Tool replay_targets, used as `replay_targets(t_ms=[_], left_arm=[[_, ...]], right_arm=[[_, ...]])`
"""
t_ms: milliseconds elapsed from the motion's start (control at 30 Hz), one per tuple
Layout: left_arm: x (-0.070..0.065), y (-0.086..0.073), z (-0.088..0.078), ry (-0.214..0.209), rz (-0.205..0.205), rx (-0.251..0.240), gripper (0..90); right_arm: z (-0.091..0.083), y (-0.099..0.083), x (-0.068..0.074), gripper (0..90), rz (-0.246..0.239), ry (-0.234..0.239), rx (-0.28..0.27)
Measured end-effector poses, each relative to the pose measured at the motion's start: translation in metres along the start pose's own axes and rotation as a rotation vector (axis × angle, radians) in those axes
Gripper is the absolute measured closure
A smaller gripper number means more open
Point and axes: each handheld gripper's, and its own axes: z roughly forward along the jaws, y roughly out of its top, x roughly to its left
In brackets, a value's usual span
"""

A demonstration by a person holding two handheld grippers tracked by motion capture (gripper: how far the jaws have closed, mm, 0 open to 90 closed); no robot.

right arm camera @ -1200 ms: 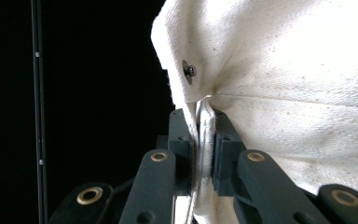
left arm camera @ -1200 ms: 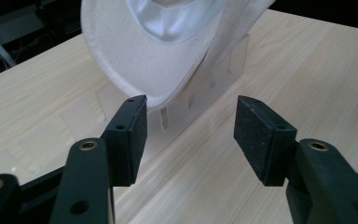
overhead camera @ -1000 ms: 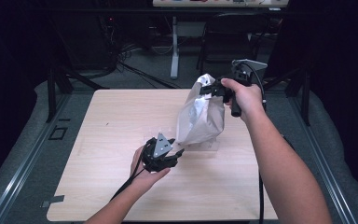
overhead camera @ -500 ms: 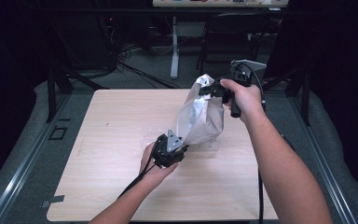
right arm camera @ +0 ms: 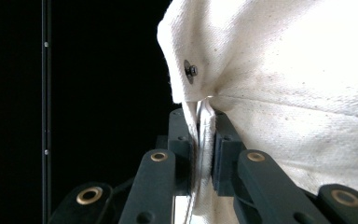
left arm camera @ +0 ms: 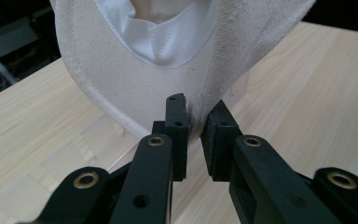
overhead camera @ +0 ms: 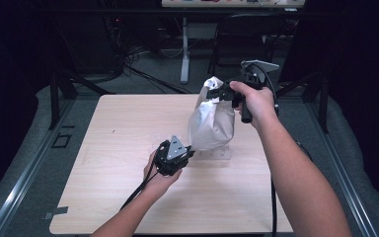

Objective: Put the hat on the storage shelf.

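Note:
A white cloth bag (overhead camera: 211,123) hangs upright over the far right part of the wooden table (overhead camera: 128,133). My right gripper (overhead camera: 223,92) is shut on its top edge, the fabric (right arm camera: 307,70) pinched between the pads next to a small metal snap (right arm camera: 191,71). My left gripper (overhead camera: 190,152) is at the bag's lower left corner. In the left gripper view its jaws stand close together with a fold of the bag's bottom hem (left arm camera: 135,93) between them. The bag's shiny inner lining (left arm camera: 154,32) shows at its open mouth.
A clear plastic stand (overhead camera: 218,154) rests on the table under the bag. Cables trail from both grippers toward the near edge. Dark floor, a chair and desk legs lie beyond the far edge.
My left gripper has moved right and slightly forward, from beside the bag to its lower corner, and now has the hem between its jaws. The right gripper has stayed in place, holding the top.

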Motion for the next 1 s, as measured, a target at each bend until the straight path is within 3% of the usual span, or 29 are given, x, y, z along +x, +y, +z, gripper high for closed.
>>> replay_targets(t_ms=[133, 333, 800, 1000], left_arm=[[0.005, -0.003, 0.002, -0.044, -0.022, -0.03, 82.4], [0.016, -0.009, 0.002, -0.105, -0.087, -0.077, 82.8], [0.023, -0.031, -0.005, -0.115, -0.126, -0.109, 83.2], [0.022, -0.038, -0.006, -0.088, -0.139, -0.121, 83.3]], right_arm=[[0.002, 0.0, 0.002, 81.3, -0.002, -0.001, -0.001], [0.009, 0.002, 0.003, 81.4, -0.007, 0.001, 0.0], [0.032, -0.002, 0.01, 81.3, -0.024, -0.009, 0.047], [0.043, -0.005, 0.013, 80.9, -0.038, -0.02, 0.068]])
